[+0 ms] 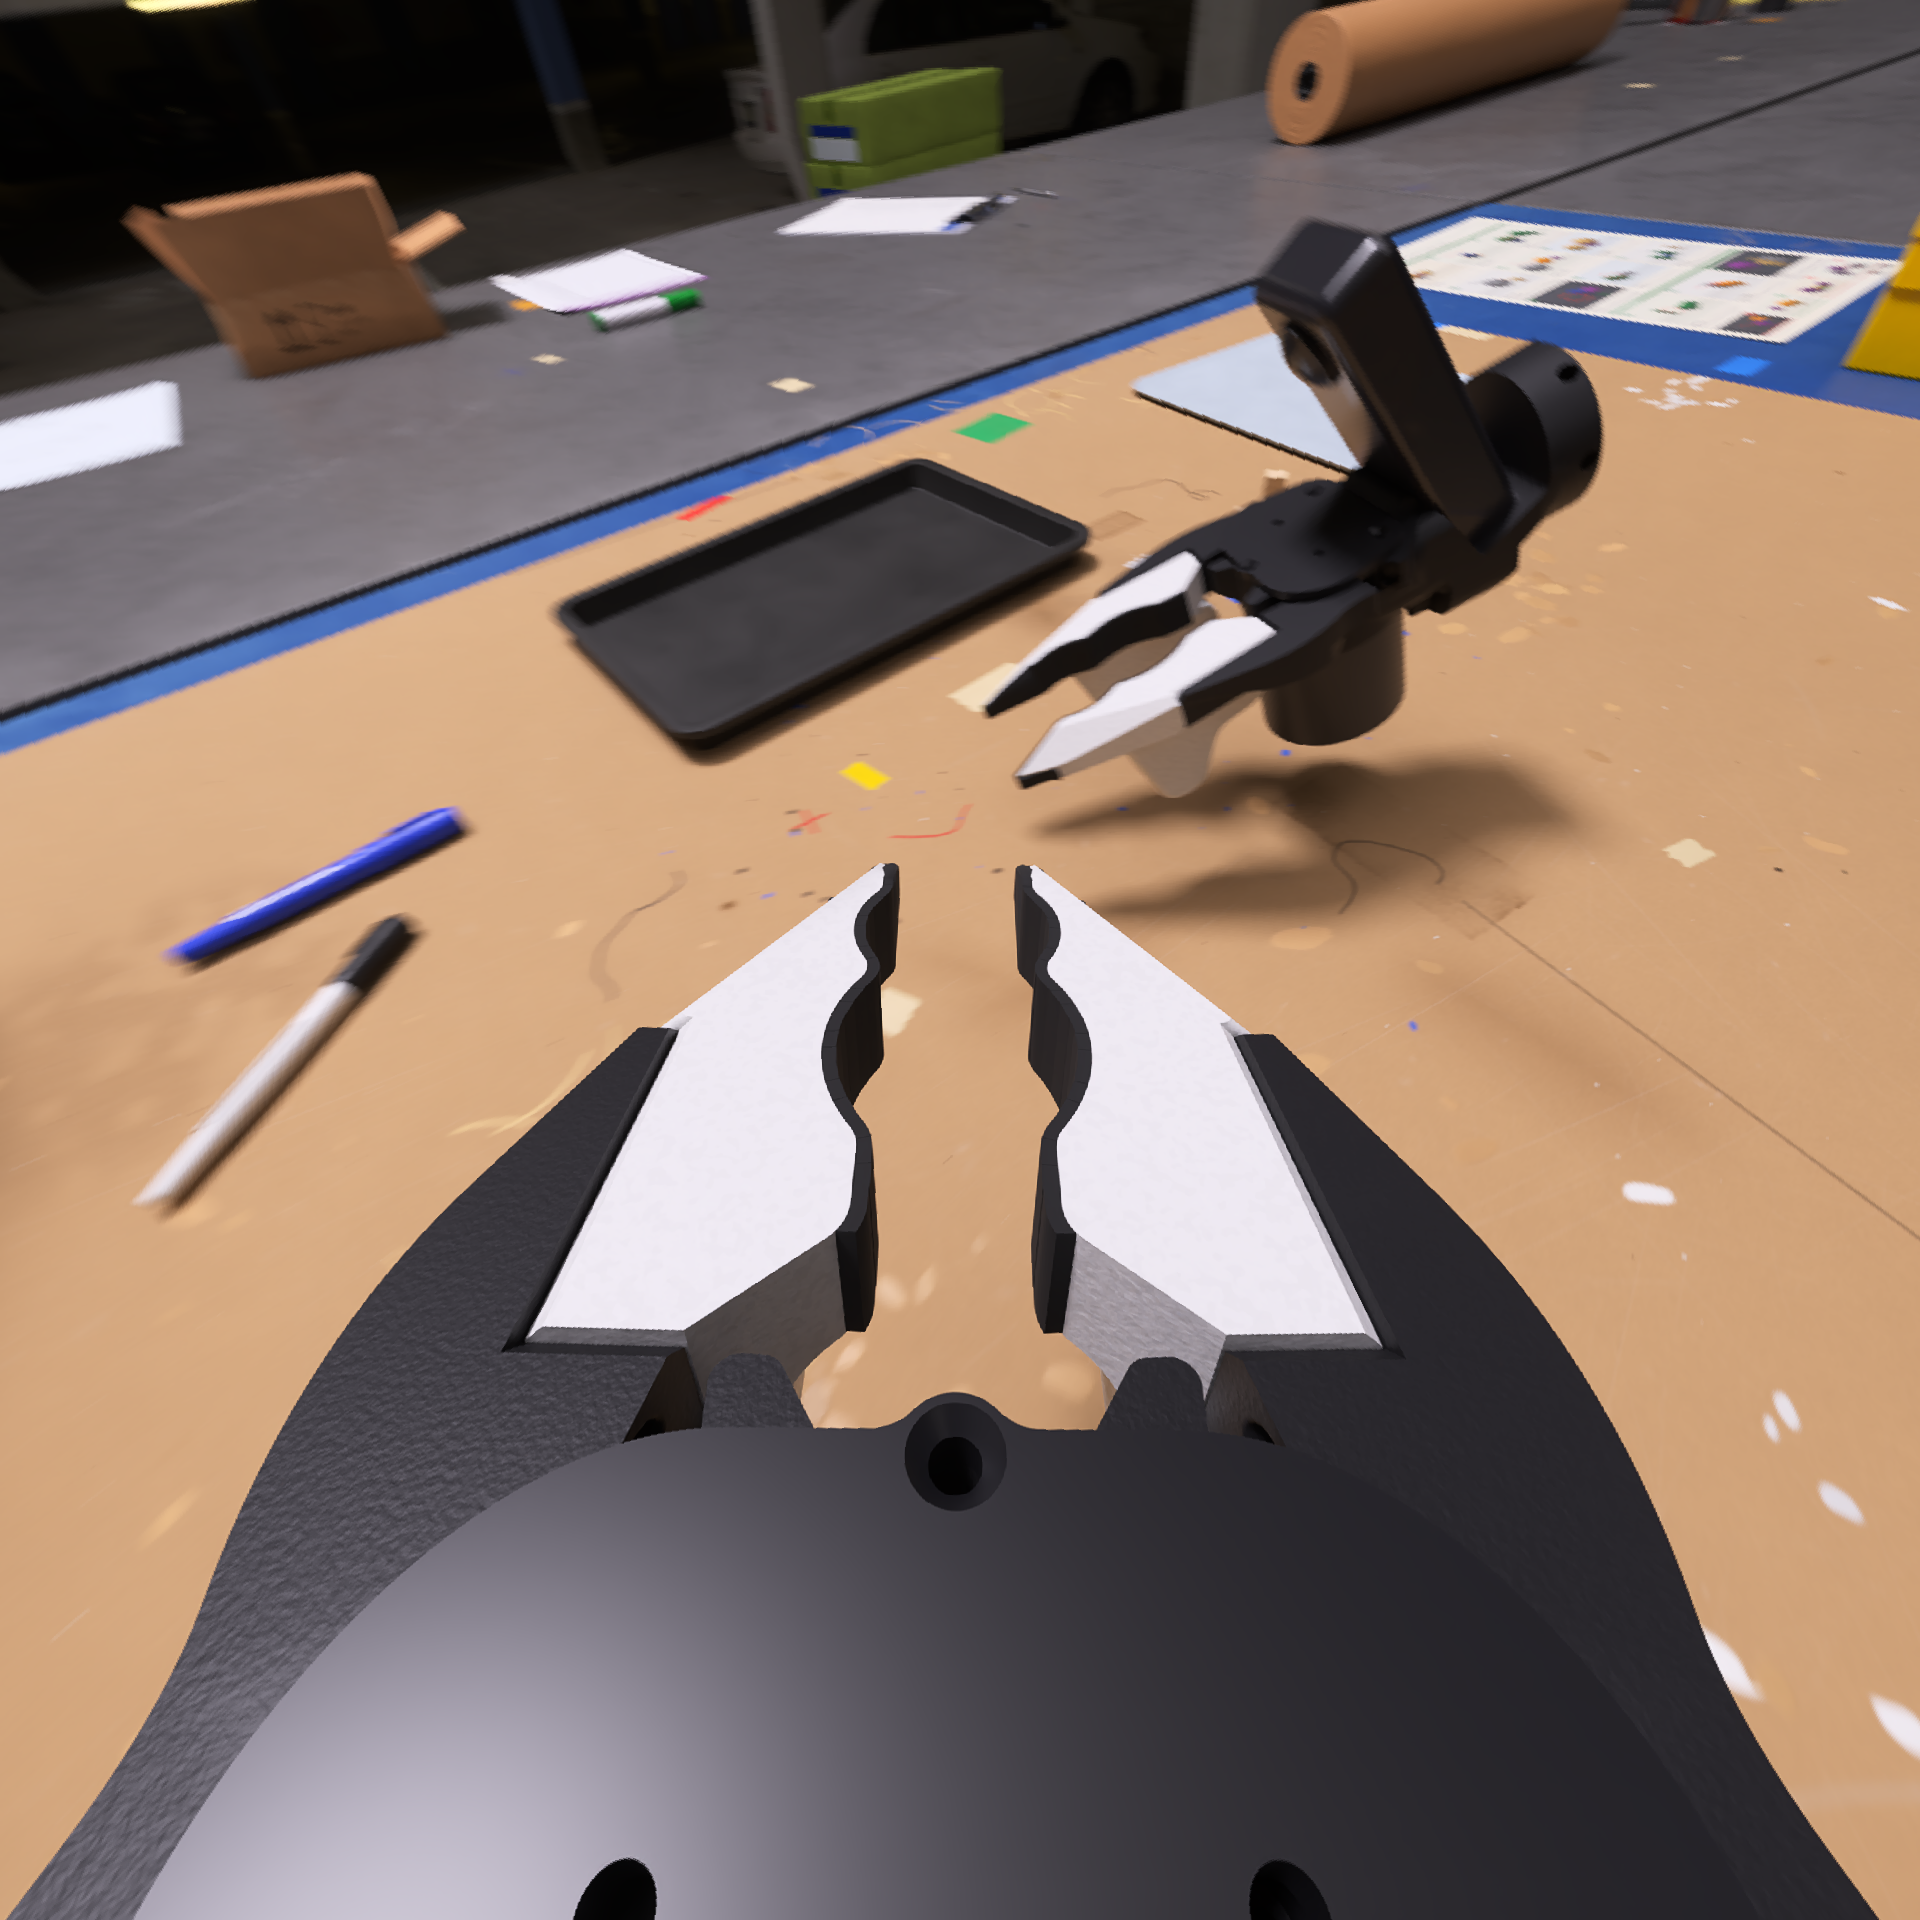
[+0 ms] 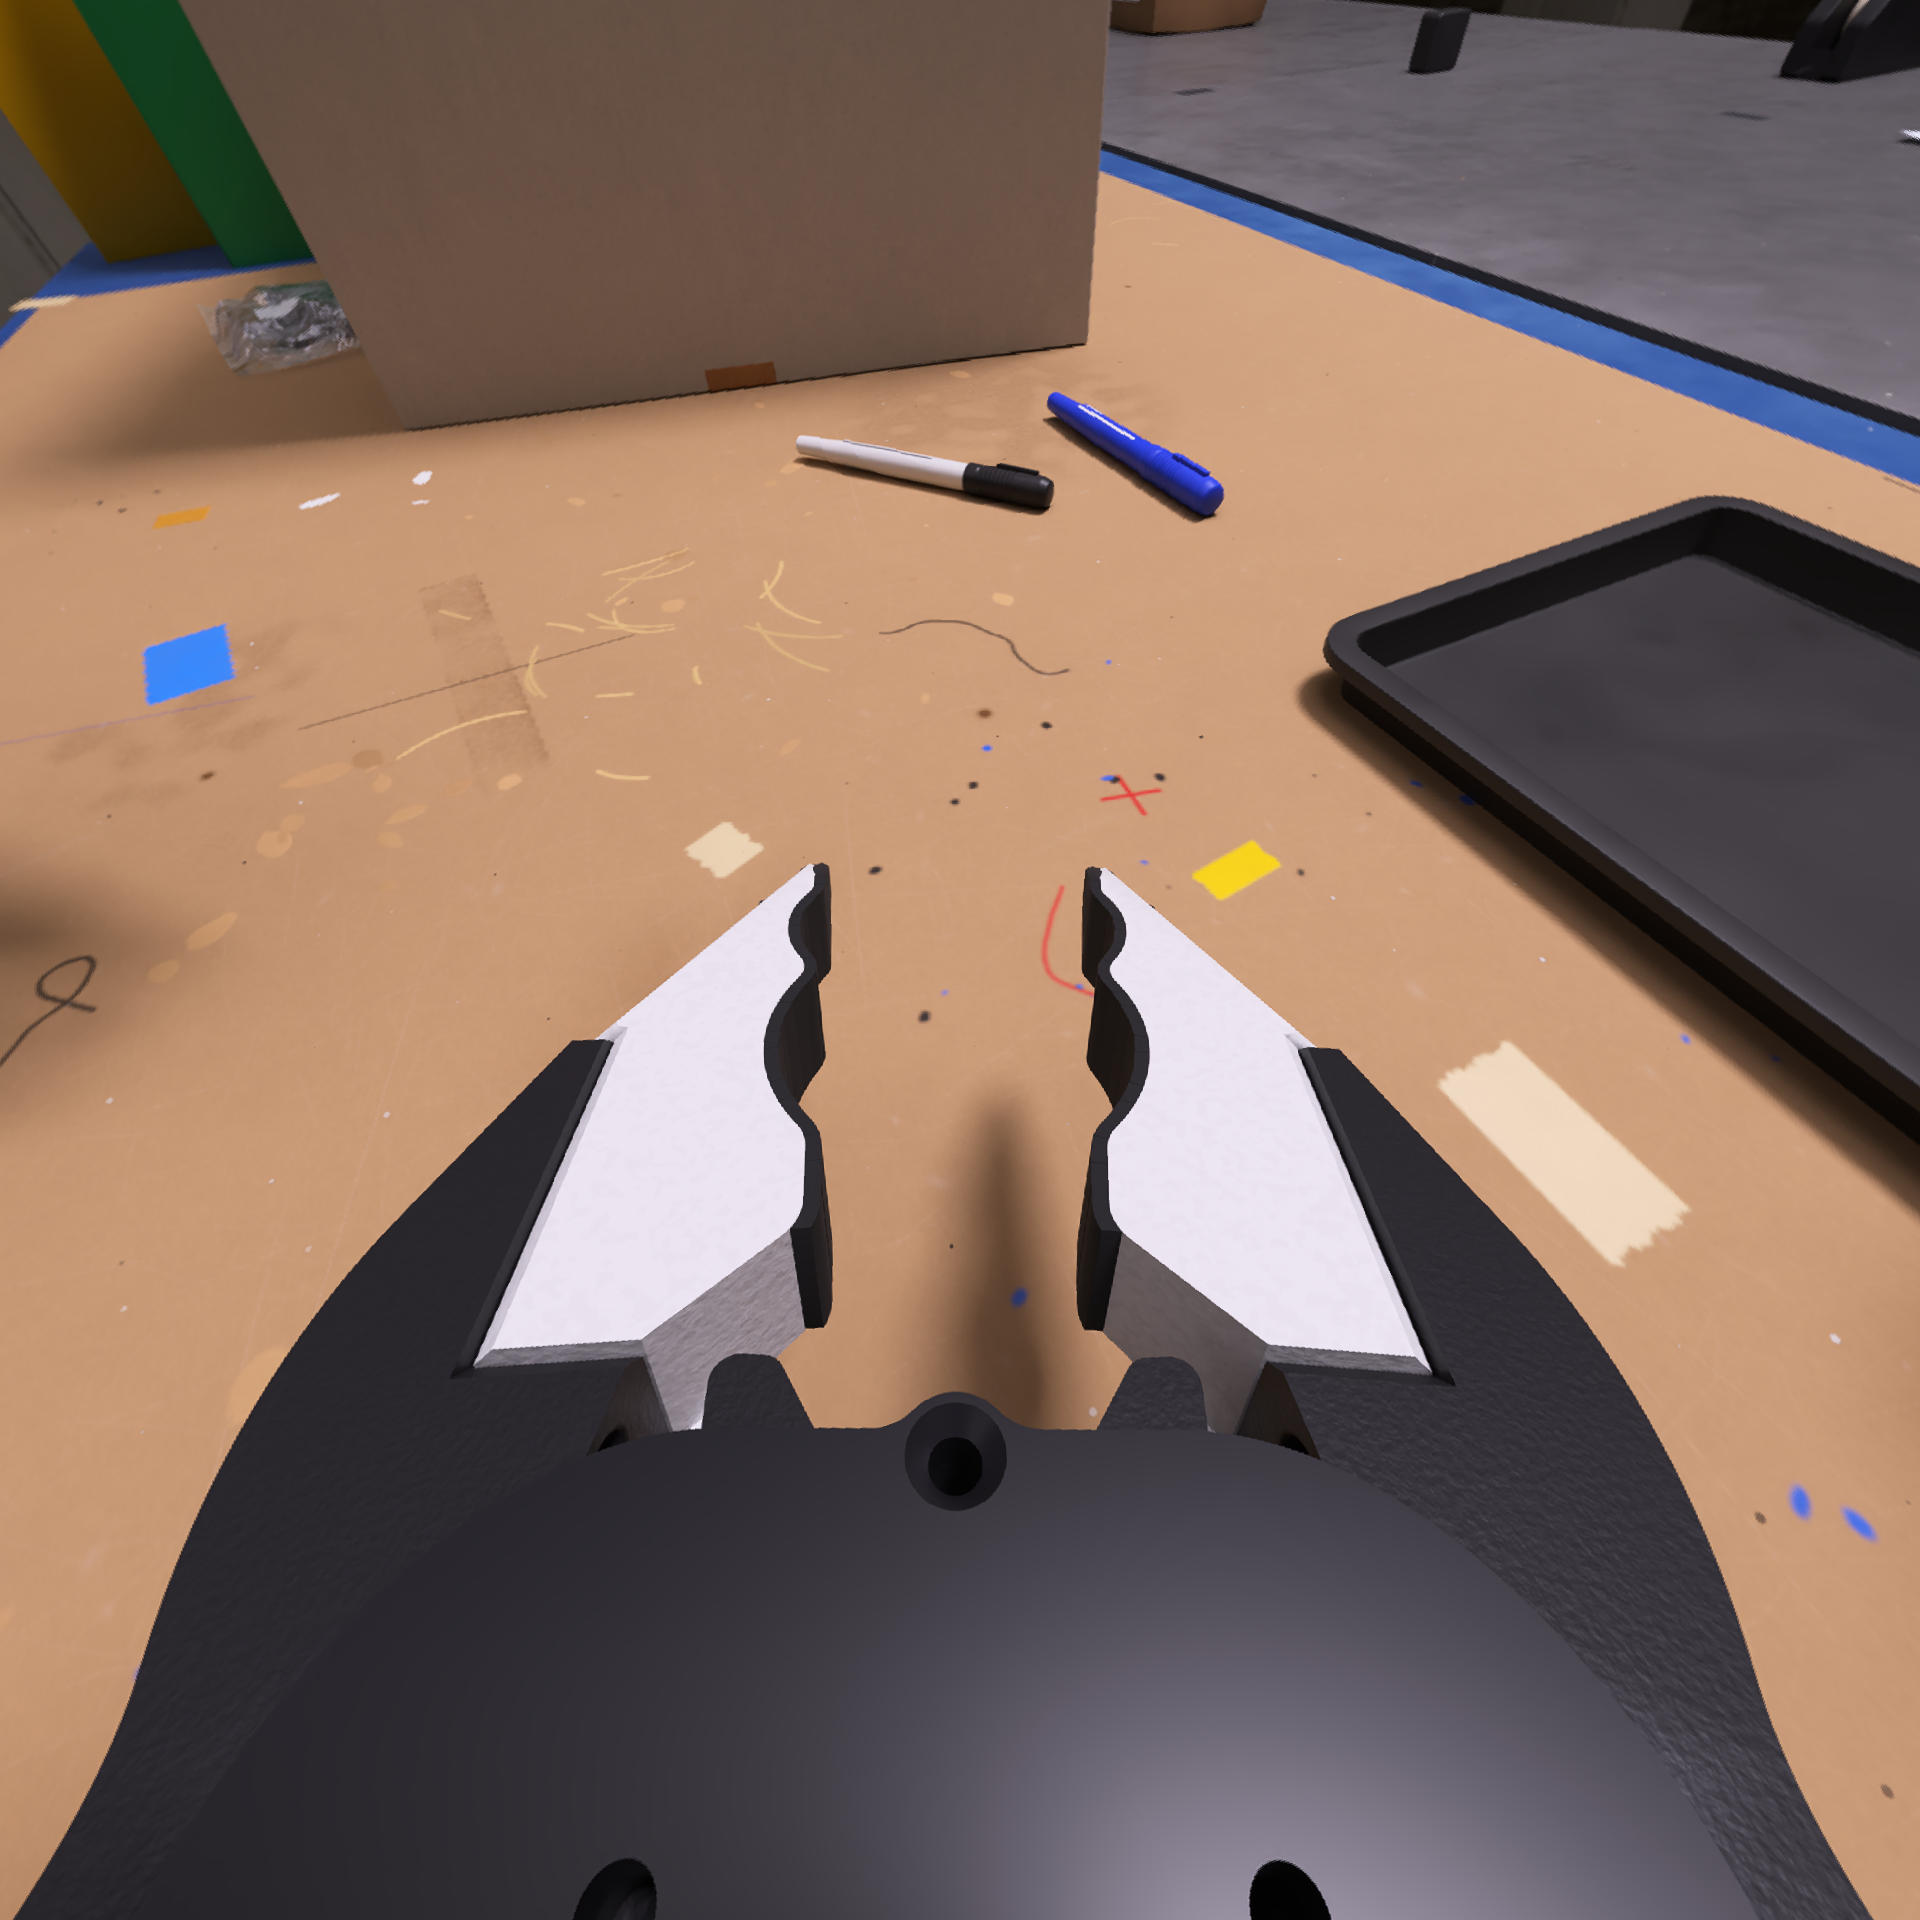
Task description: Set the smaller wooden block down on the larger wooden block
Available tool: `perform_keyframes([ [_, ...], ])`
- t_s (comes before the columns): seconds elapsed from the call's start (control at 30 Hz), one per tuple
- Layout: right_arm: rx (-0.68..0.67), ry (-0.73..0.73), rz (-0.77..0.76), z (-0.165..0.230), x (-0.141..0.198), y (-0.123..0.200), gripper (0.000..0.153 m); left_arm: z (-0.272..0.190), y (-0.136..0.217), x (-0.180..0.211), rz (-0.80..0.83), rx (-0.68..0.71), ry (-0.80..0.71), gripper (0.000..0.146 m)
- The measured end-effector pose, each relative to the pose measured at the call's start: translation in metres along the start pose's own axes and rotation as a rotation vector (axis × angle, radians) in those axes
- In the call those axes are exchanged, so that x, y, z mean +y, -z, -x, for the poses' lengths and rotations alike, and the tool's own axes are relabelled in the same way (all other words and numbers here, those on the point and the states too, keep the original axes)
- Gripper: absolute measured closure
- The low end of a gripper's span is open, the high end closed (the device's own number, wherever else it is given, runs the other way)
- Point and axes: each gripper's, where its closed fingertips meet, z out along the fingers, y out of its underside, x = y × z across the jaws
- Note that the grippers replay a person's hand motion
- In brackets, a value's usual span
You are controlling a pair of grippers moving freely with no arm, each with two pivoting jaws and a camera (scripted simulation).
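Note:
No wooden block shows clearly in either view. A small pale tan piece [image 1: 1274, 482] peeks out behind the right gripper's body; I cannot tell what it is. My left gripper [image 1: 956, 875] is open and empty, low over the brown table mat. My right gripper [image 2: 956, 875] is open and empty, also just above the mat. It shows in the left wrist view [image 1: 1006, 745] too, hovering ahead and to the right, pointing left toward the tray's near corner, with its jaws apart.
A black empty tray [image 1: 821, 603] [image 2: 1683, 707] lies on the mat. A blue marker [image 1: 312, 883] [image 2: 1132, 452] and a white marker with a black cap [image 1: 270, 1060] [image 2: 925, 471] lie nearby. A large cardboard box [image 2: 675, 187] stands beyond them. A grey sheet [image 1: 1236, 400] lies at the back.

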Motion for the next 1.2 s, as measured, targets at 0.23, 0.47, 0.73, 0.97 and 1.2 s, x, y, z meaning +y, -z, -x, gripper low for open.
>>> perform_keyframes([
  [0.23,0.01,0.068,0.021,0.008,0.0,-0.001,0.104,0.086,0.101,0.024,0.206,-0.233,0.045,0.124],
  [0.47,-0.001,0.049,0.019,0.011,0.0,-0.001,0.105,0.124,0.11,0.115,0.578,-0.219,0.226,0.124],
  [0.73,-0.024,-0.003,0.006,0.01,0.0,0.0,0.105,0.135,0.102,0.177,0.846,-0.2,0.24,0.123],
  [0.97,-0.029,0.006,0.019,0.012,0.002,-0.001,0.105,0.135,0.093,0.197,0.895,-0.179,0.235,0.124],
  [1.2,-0.028,0.004,0.018,0.01,0.002,-0.001,0.106,0.136,0.094,0.203,0.93,-0.162,0.233,0.125],
])
